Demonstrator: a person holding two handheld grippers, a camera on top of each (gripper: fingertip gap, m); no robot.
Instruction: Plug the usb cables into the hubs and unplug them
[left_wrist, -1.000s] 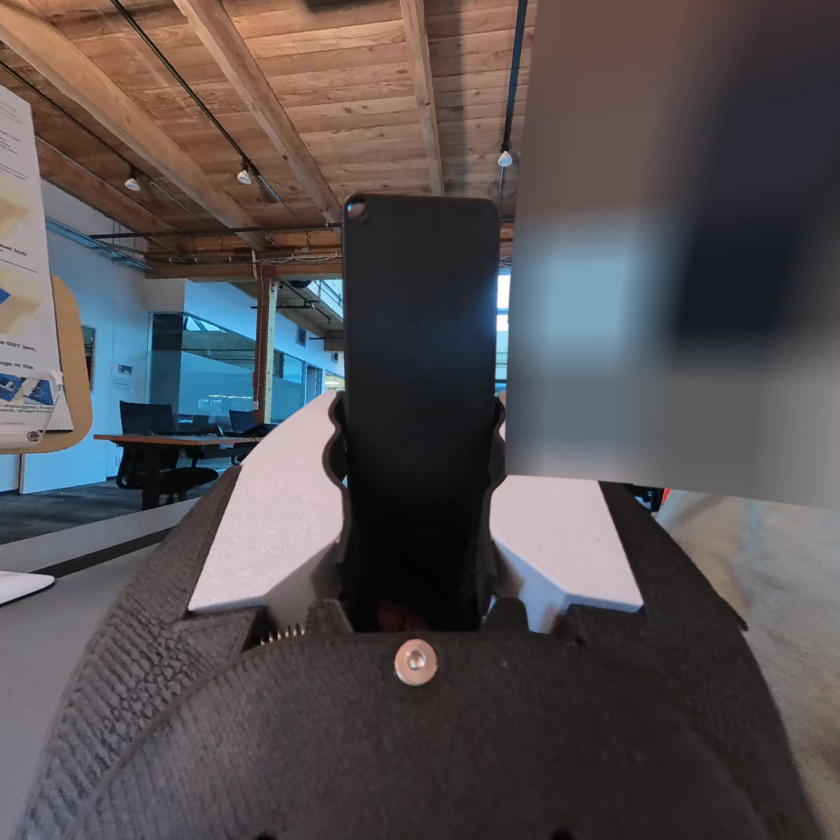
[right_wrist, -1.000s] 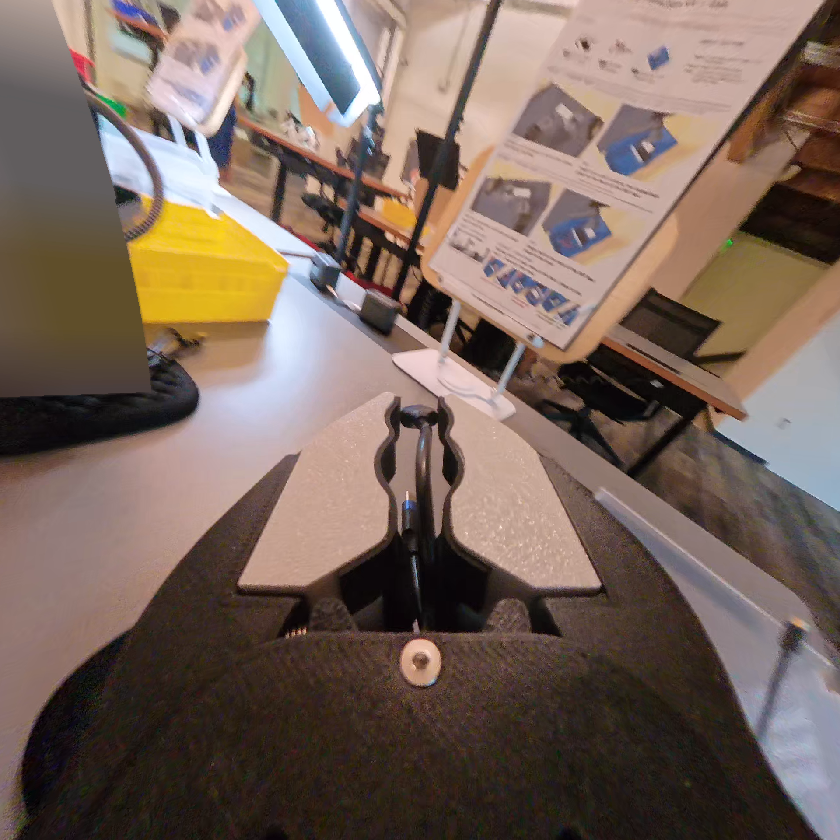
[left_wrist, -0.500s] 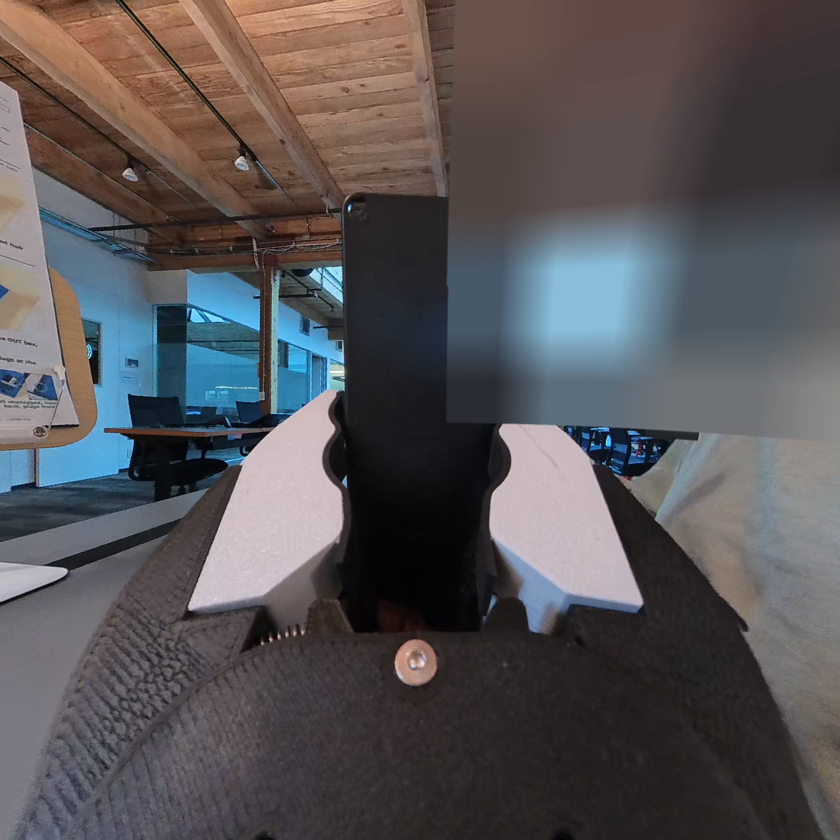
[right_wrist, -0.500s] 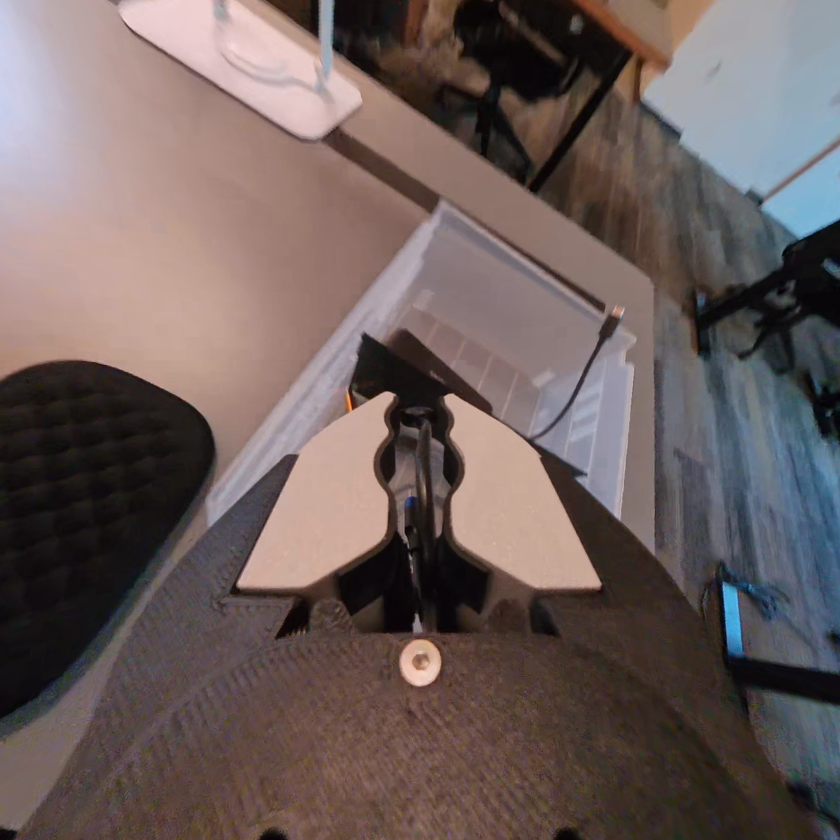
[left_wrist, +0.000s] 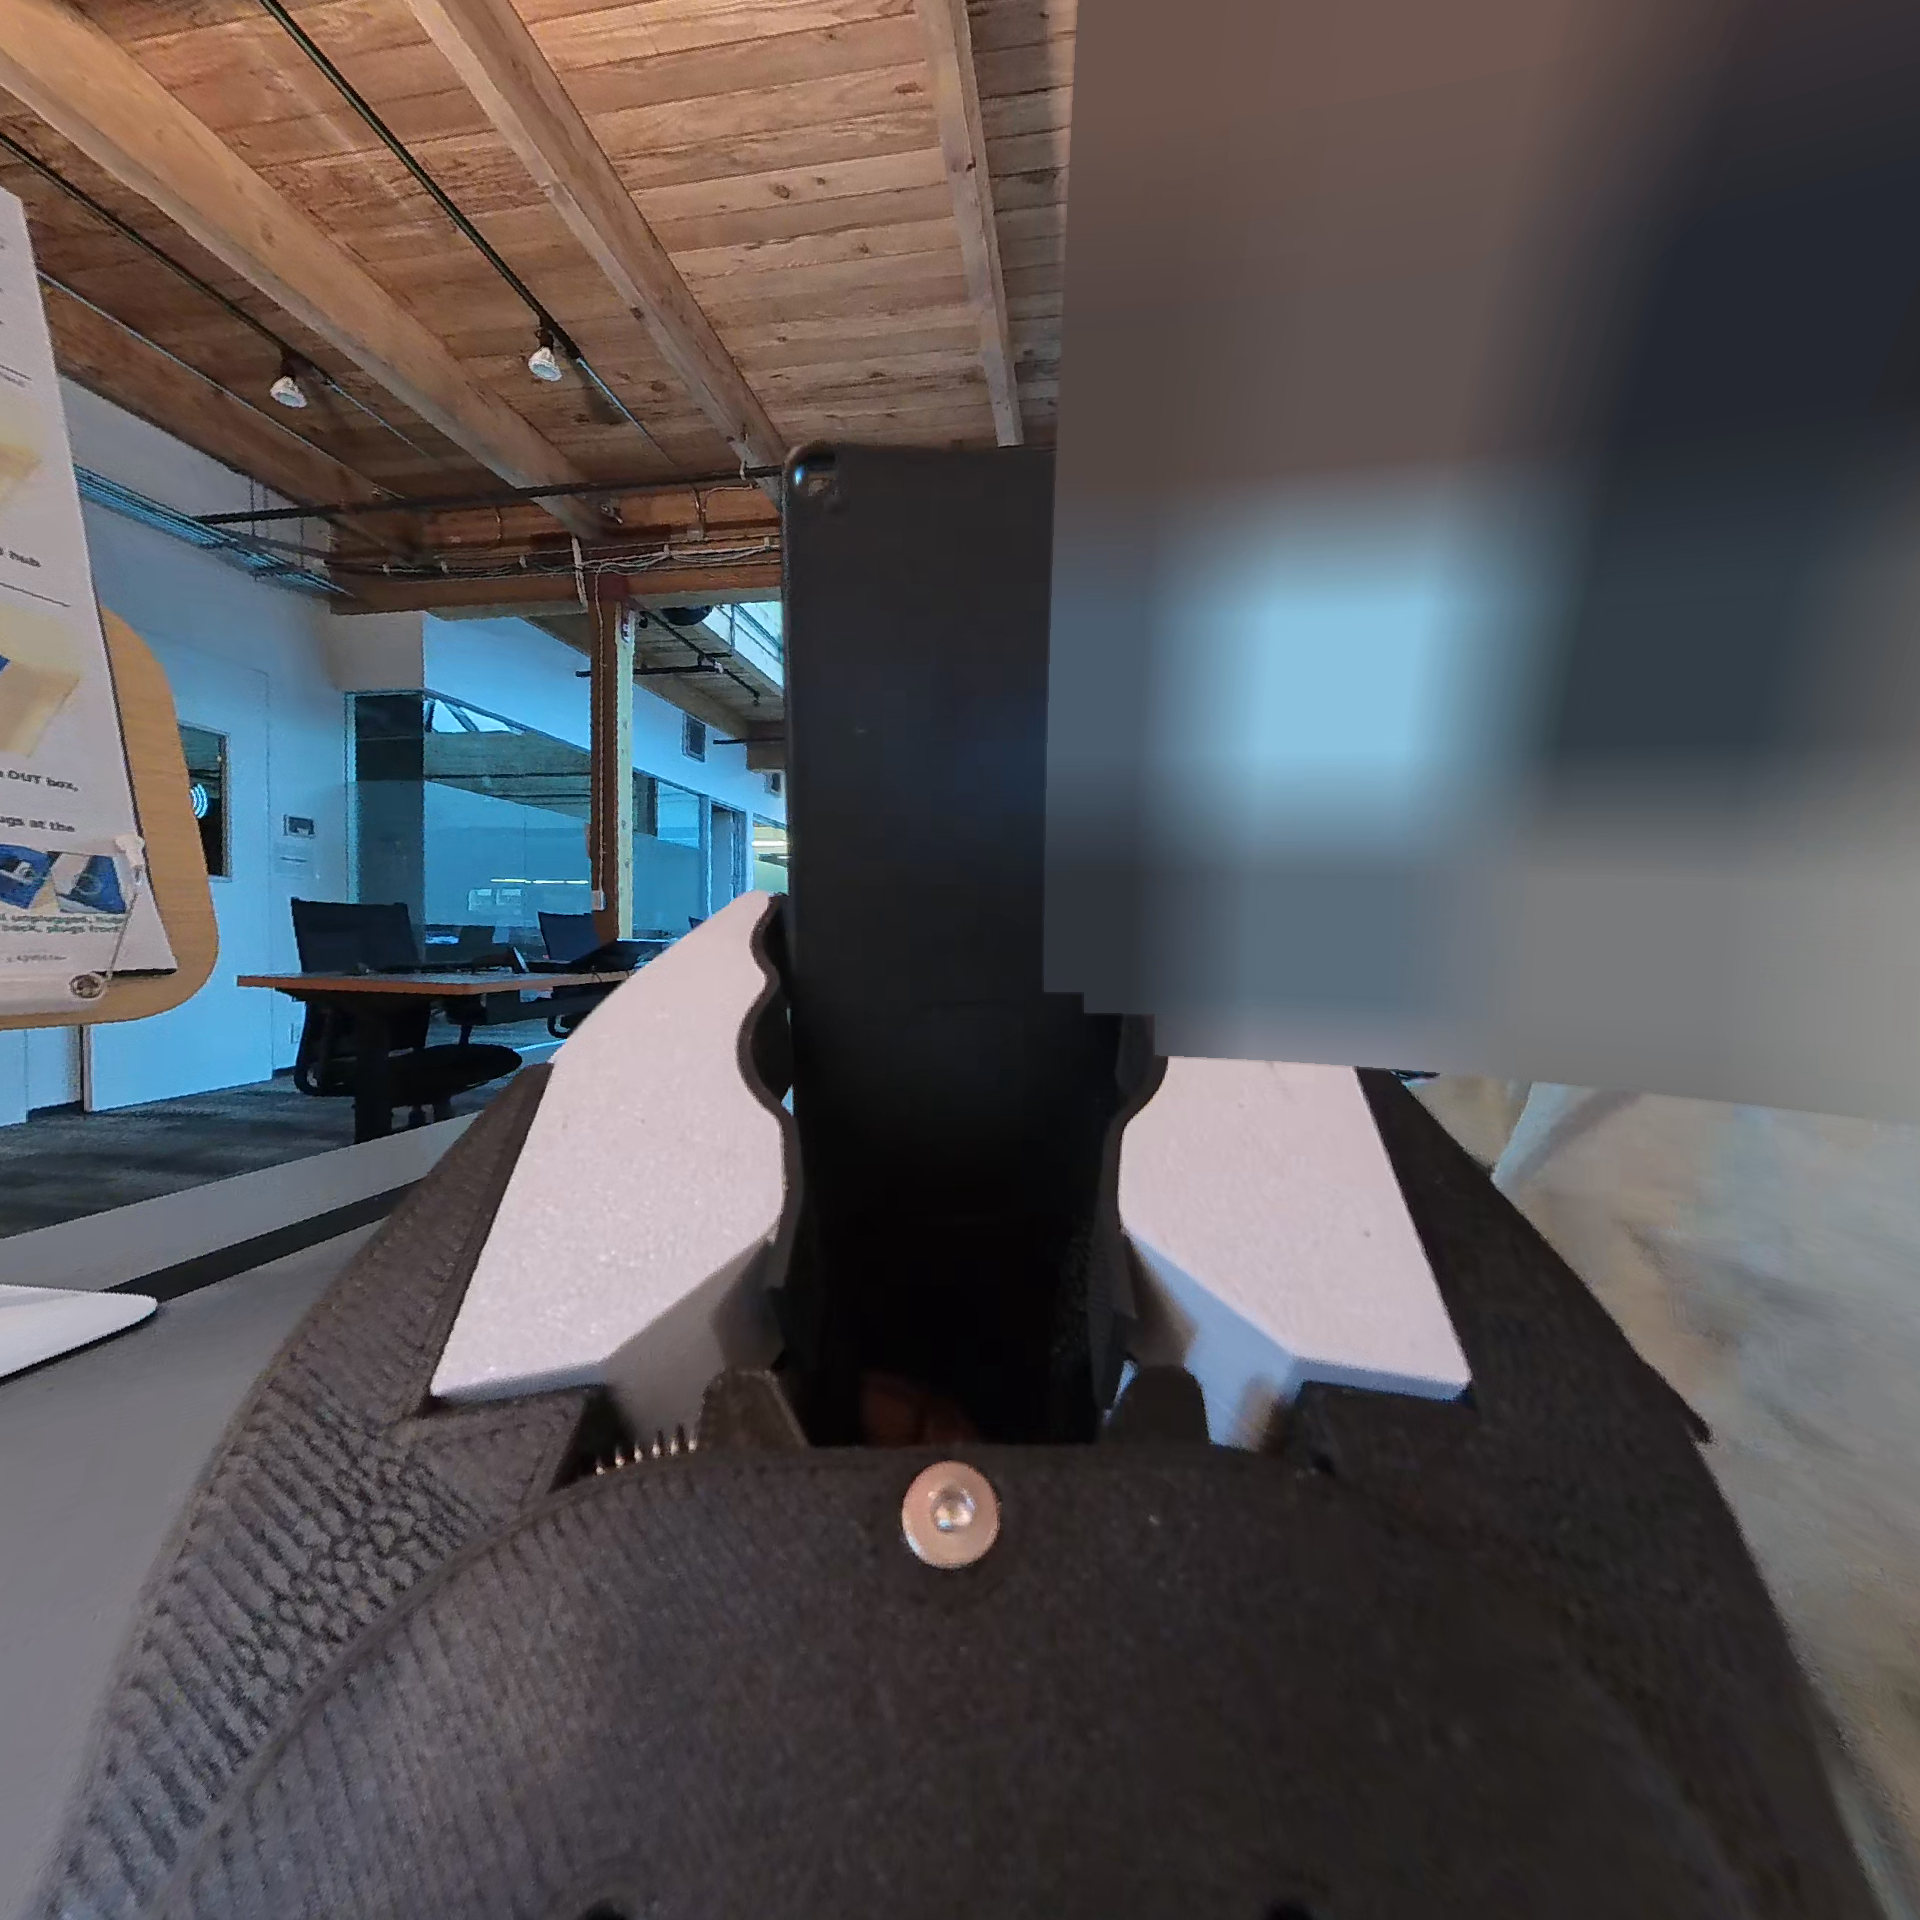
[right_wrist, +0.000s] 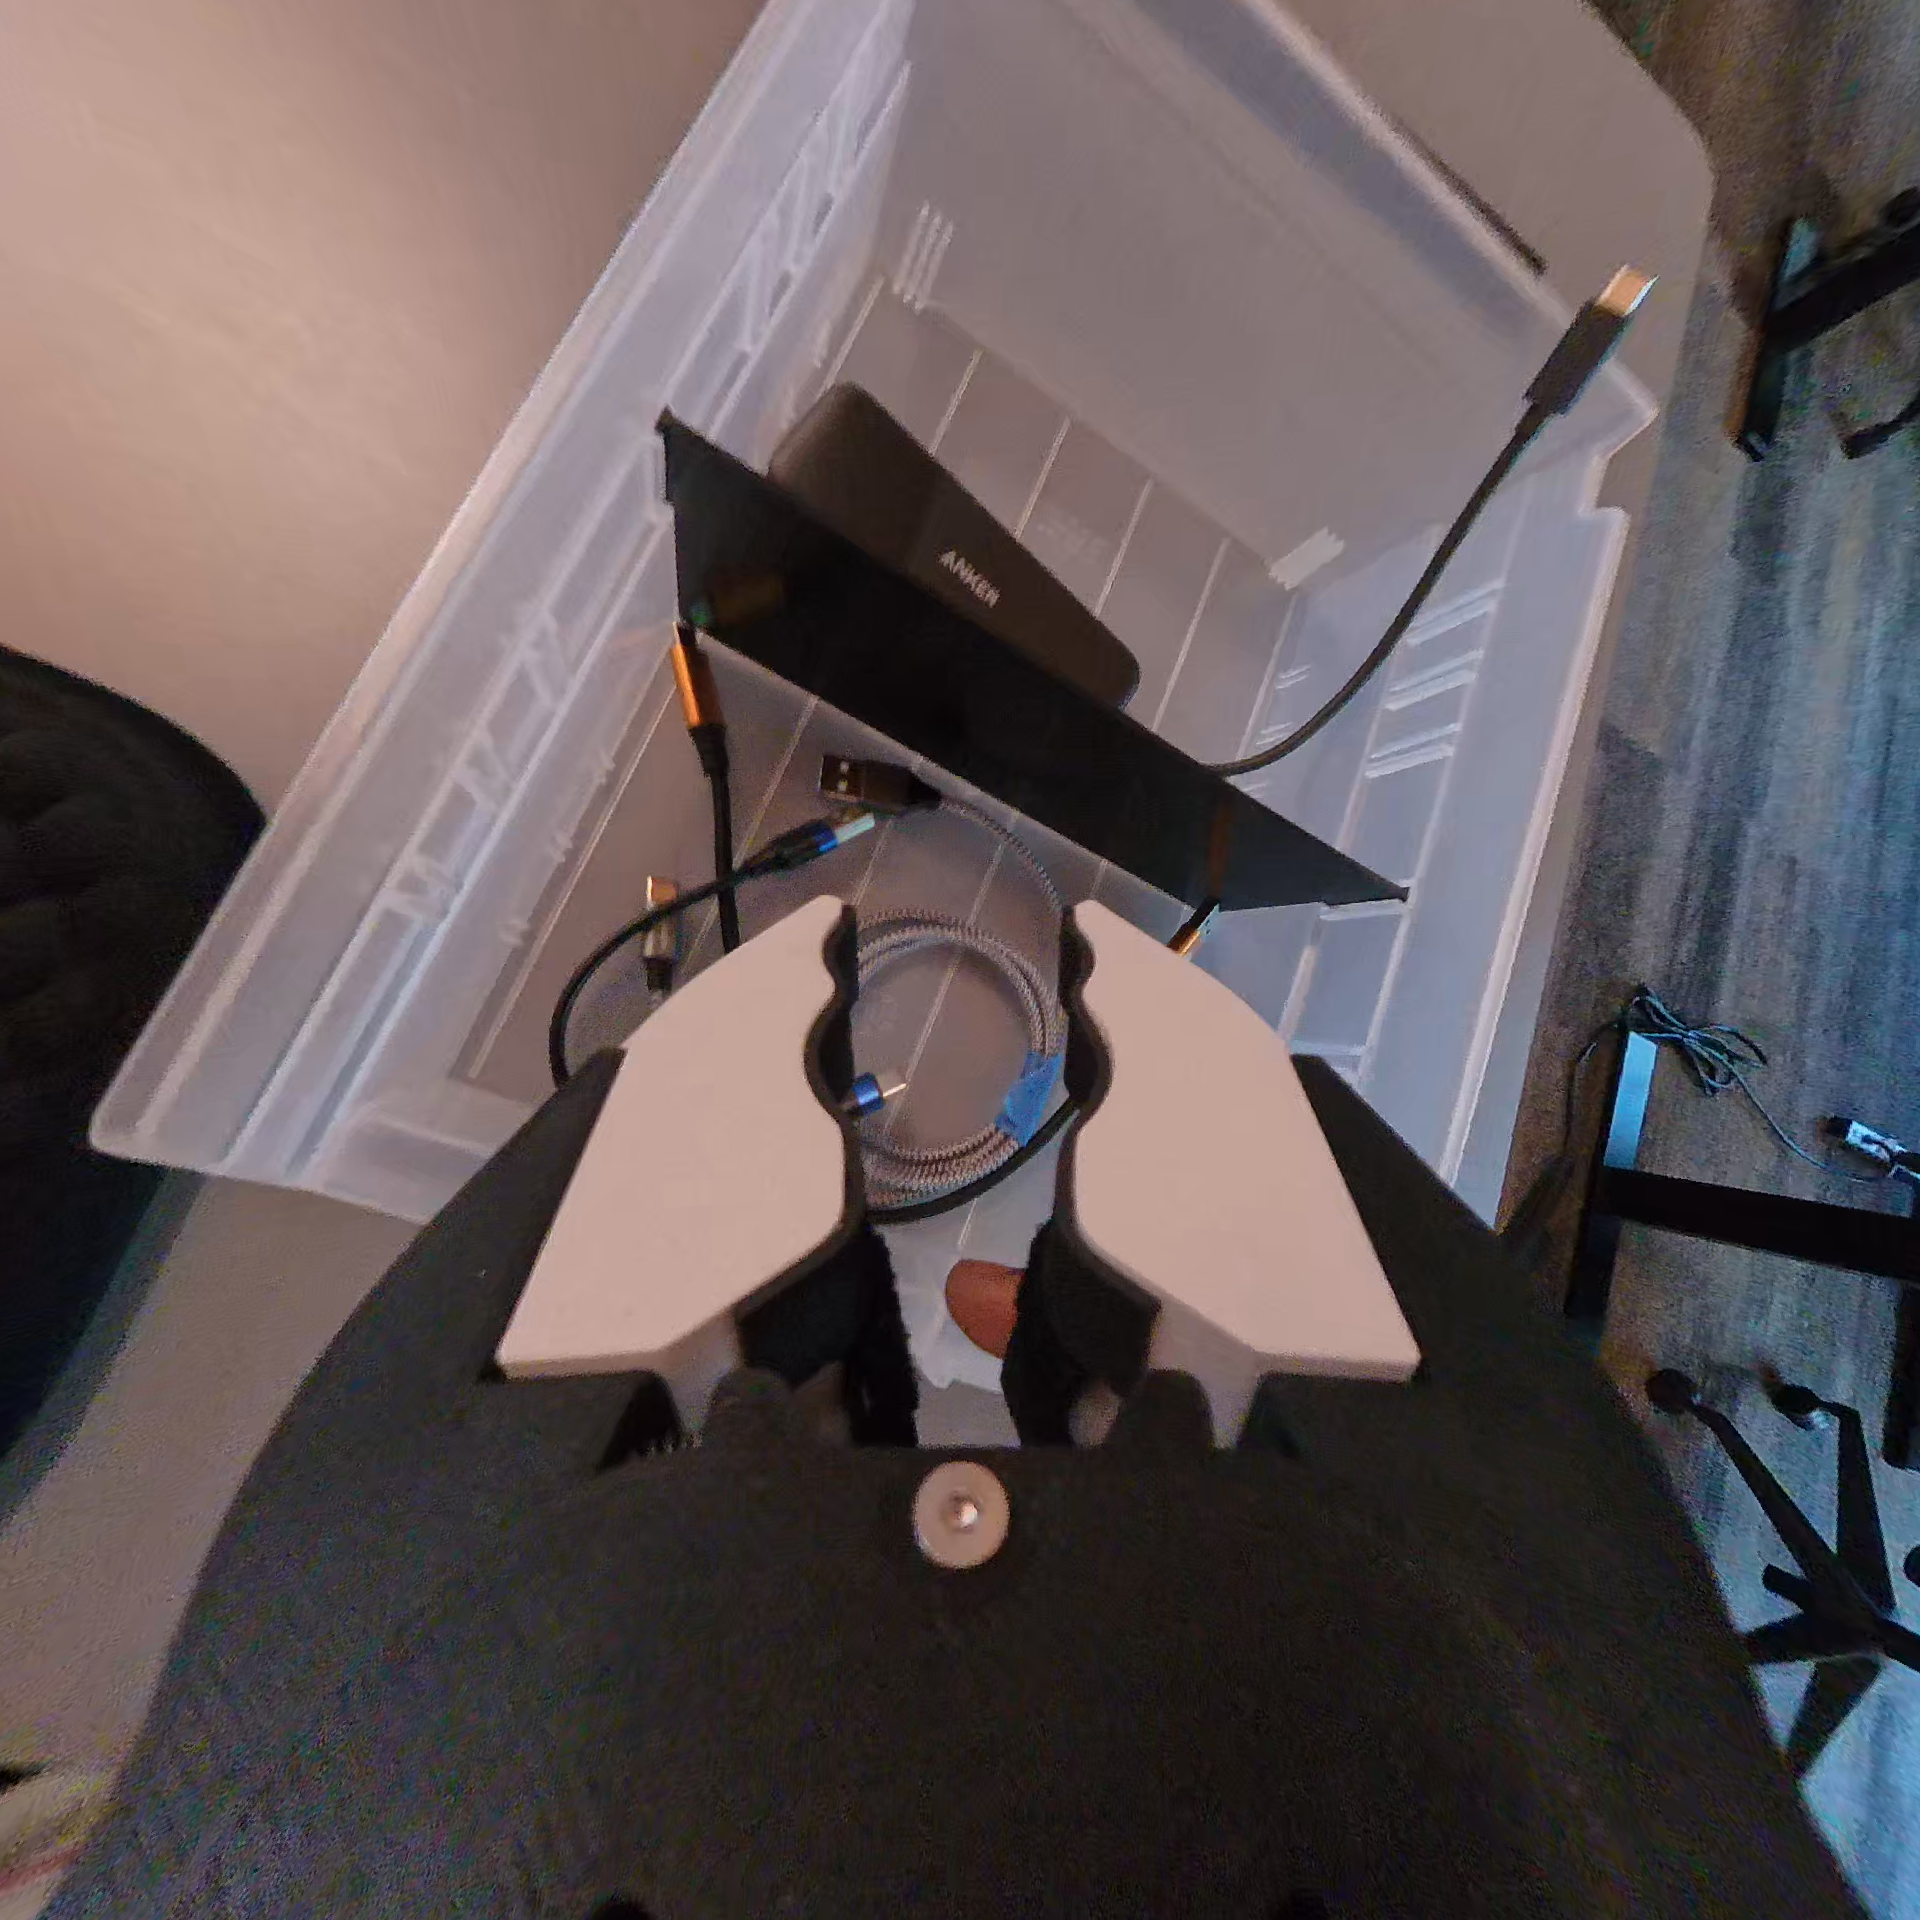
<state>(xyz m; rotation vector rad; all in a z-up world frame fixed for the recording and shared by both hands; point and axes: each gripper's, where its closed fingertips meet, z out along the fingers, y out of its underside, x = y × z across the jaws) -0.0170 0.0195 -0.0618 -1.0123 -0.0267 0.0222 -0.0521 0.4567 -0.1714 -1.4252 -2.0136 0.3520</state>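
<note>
My left gripper (left_wrist: 951, 997) clamps upright black hub (left_wrist: 914, 727) | my right gripper (right_wrist: 956, 997) spread wide, empty, above bin (right_wrist: 436, 790) | coiled cable (right_wrist: 935, 1039) below my fingertips

Both grippers same build: left gripper (left_wrist: 951, 997) and right gripper (right_wrist: 956, 1029) have pale grey wedge fingers (right_wrist: 707, 1164) with scalloped inner edges, textured black printed body, one silver hex screw (right_wrist: 960, 1513) centred.
</note>
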